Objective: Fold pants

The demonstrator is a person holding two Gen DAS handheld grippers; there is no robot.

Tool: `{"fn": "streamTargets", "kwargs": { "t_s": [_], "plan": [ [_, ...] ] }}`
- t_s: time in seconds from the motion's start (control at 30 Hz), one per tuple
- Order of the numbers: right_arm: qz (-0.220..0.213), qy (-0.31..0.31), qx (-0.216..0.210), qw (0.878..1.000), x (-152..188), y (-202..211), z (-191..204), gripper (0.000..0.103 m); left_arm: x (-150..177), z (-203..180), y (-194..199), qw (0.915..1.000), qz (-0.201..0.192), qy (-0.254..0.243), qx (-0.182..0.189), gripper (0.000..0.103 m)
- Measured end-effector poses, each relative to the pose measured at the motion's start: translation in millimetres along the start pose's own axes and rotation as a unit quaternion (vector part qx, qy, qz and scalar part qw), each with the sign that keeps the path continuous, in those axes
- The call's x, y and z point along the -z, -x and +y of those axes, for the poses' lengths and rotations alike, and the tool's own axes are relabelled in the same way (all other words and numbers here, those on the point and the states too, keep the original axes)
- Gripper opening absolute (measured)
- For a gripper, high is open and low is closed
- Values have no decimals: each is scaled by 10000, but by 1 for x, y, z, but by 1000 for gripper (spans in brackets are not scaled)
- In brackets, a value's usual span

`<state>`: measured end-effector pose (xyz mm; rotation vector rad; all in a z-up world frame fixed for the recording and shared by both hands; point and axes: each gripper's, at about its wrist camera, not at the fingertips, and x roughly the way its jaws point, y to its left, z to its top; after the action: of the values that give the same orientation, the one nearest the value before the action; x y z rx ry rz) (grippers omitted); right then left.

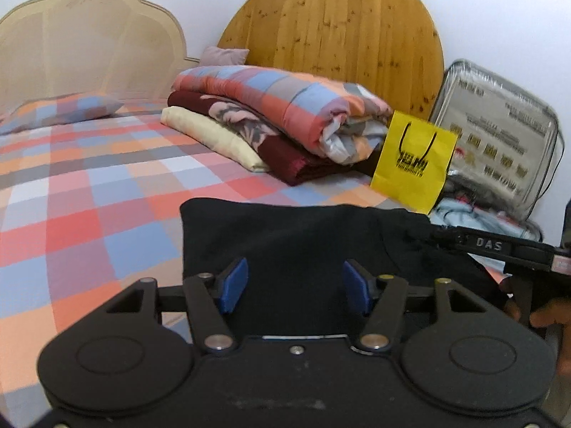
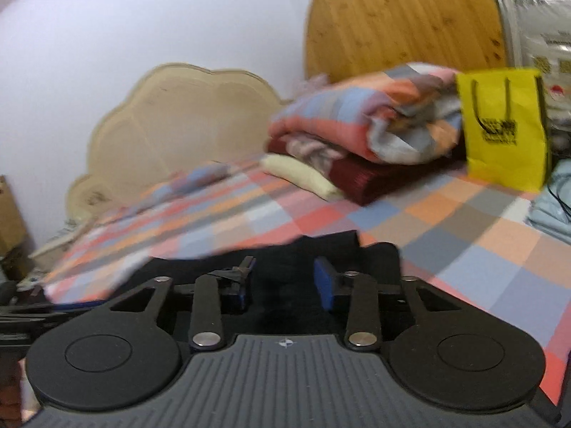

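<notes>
We see the folded black fabric pants (image 1: 285,246) lying flat on the checked pink, blue and orange bed cover (image 1: 89,192), in the lower middle of both views. In the left wrist view their far edge runs straight across the middle of the frame, with a clean corner at its left end.

The left claw (image 1: 295,287) hangs over the pants with its blue pads (image 1: 235,283) apart and nothing clamped between them. The right claw (image 2: 287,283) also stands apart above the dark cloth; whether its pads brush the cloth we cannot tell, since black meets black there.

Open bed cover spreads to the left and beyond the pants. Further back a stack of folded blankets (image 1: 278,121) and a yellow paper bag with black handles (image 1: 415,162) close off the upper right.

At the right edge of the left wrist view, the other black tool and part of a hand (image 1: 549,315) are cut off. The right wrist view is smeared by motion on its left half.
</notes>
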<state>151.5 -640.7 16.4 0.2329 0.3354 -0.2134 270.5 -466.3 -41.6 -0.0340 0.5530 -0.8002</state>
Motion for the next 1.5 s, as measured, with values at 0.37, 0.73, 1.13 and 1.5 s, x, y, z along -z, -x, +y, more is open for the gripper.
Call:
{"fn": "streamTargets", "kwargs": {
  "t_s": [0.37,0.73,1.13,1.5],
  "plan": [
    [-235,-381,-152,9989,27,-19,-26,46,27,-1,-45,9999,-77,-29,-73,61],
    [-124,448,-67,9989,-4,71,16,103,-3,-12,60,9993,-151,353,40,103],
    [-92,633,-244,9977,14,252,61,103,51,-51,206,9968,57,751,-267,103],
    [635,943,299,9931,74,241,77,103,115,-82,244,9976,457,332,-410,103]
  ]
}}
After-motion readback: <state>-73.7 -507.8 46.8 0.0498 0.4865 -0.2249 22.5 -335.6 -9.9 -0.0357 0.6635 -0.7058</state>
